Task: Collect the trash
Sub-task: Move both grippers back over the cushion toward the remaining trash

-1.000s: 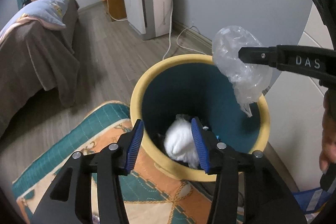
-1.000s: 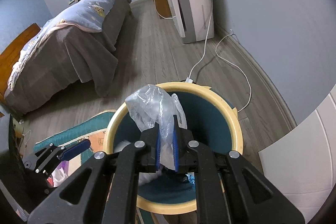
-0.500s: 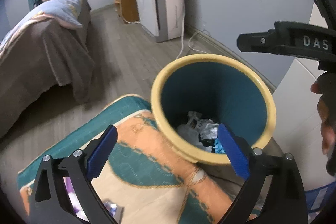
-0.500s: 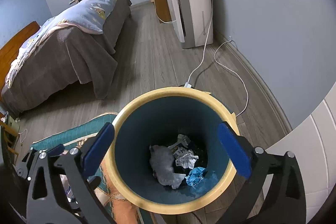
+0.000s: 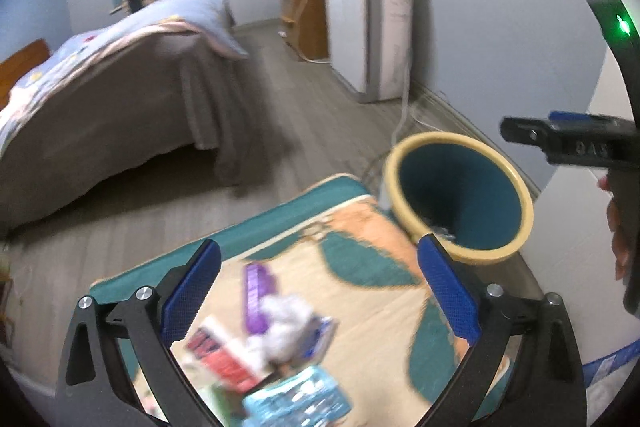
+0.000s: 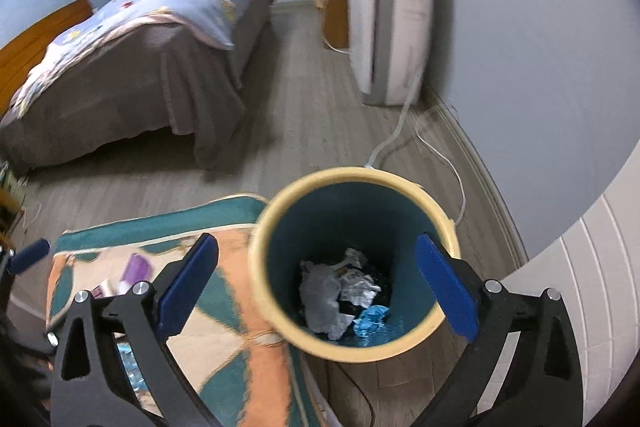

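Grippers both spread wide, empty: left gripper (image 5: 318, 287) over rug (image 5: 360, 267) litter (image 5: 280, 323), right gripper (image 6: 316, 283) over bin (image 6: 280, 227).

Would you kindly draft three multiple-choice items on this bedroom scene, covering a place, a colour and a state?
1. Where does the leftover litter lie?
A. on the rug
B. on the bed
C. in the bin

2. What colour is the bin's rim?
A. red
B. yellow
C. black

3. How is the right hand-held gripper?
A. shut on a bag
B. open, empty
C. shut, empty

Key: 1 A, wrappers sit on the patterned rug; 2 B, a yellow ring tops the teal inside; 3 B, nothing sits between its spread blue pads.
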Available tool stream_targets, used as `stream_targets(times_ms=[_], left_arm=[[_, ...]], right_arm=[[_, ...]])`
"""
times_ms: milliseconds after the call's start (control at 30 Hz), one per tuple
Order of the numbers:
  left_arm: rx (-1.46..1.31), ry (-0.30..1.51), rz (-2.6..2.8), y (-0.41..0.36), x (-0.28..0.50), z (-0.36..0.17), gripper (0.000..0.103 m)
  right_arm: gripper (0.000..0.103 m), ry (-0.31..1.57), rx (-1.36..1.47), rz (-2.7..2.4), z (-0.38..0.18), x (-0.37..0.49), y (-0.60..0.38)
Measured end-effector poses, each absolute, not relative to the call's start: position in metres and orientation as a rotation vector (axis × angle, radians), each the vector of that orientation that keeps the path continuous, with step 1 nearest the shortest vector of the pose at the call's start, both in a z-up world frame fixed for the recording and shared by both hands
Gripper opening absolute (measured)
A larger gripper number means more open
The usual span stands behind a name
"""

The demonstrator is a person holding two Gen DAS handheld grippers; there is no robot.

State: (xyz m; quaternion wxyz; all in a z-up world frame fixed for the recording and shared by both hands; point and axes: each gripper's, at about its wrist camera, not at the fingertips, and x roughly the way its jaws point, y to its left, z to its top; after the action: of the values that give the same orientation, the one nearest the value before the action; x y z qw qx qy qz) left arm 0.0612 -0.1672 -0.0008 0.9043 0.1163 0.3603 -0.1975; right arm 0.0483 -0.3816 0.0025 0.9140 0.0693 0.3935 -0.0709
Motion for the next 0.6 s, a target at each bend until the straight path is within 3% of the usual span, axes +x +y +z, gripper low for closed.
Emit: stream_targets(times_ms=[300,600], left_arm=[[0.175,0.716,-0.236,-0.061,0.029,0.035,0.098],[0.098,0.729,-0.103,0.019,0.011,0.025,0.098]], right_arm=[[0.097,0.818,0.099,-0.033,0.014,0.036,-0.303],[0.097,0.877,0.09,0.09,0.0,0.044,-0.236]])
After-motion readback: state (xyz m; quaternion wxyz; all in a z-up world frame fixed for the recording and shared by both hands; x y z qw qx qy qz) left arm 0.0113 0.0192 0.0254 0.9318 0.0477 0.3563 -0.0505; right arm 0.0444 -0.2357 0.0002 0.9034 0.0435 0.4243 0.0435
